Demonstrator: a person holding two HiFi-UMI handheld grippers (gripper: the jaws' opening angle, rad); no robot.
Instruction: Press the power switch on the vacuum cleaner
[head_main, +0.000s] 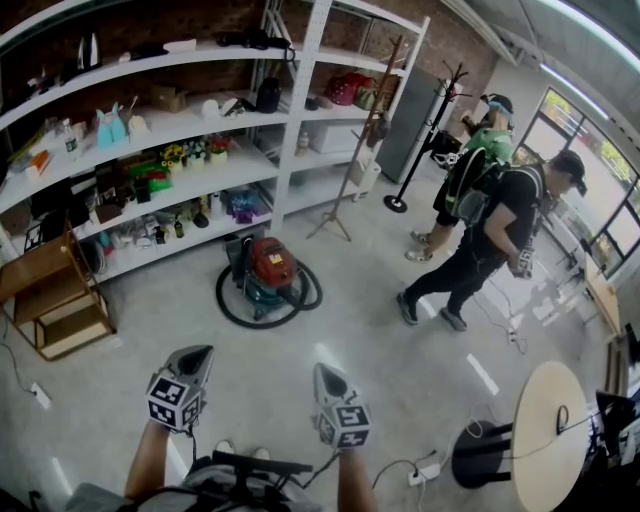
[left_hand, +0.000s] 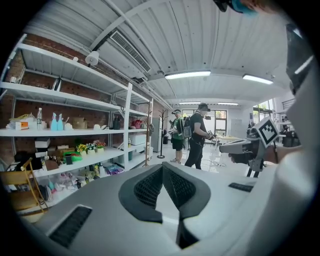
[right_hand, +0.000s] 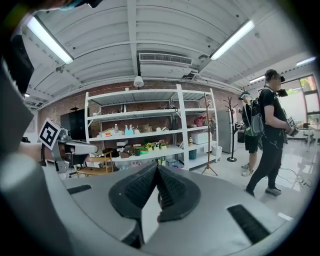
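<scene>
- The wooden rack (head_main: 55, 300) stands on the floor at the left end of the shelving (head_main: 290, 150), out of the straight line to the target. It looks a risk only if the approach swings wide to that side.
- The left gripper (head_main: 198, 352) is held low in front of the person. Its own view shows the jaws together with nothing between them. That view looks level across the room, so this gripper would have to tip well down to be of use, and a hurried tilt could land it off target.
- The vacuum cleaner (head_main: 268, 272), red-topped on a teal body, sits on the floor at the foot of the shelving's middle upright, well apart from both grippers.
  - The power switch is too small to make out from here, so the likeliest fault is a press on the wrong part of the top.
  - A sideways push might also shift the body rather than trip the switch.
  - The hose (head_main: 235, 310) lies in a loop around its base, where a foot could catch it on the way in.
- The right gripper (head_main: 325, 370) is likewise closed and empty in its own view. A closed tip suits a push, but it is narrow and might skid off the switch if it meets it at a slant.
- Two people (head_main: 480, 230) stand on the open floor to the right. A step towards the shelving could put them in the way.
- A cable (head_main: 400, 465) trails on the floor by the person's right foot, near the round table (head_main: 545, 440). It could snag a shoe at the first stride.
</scene>
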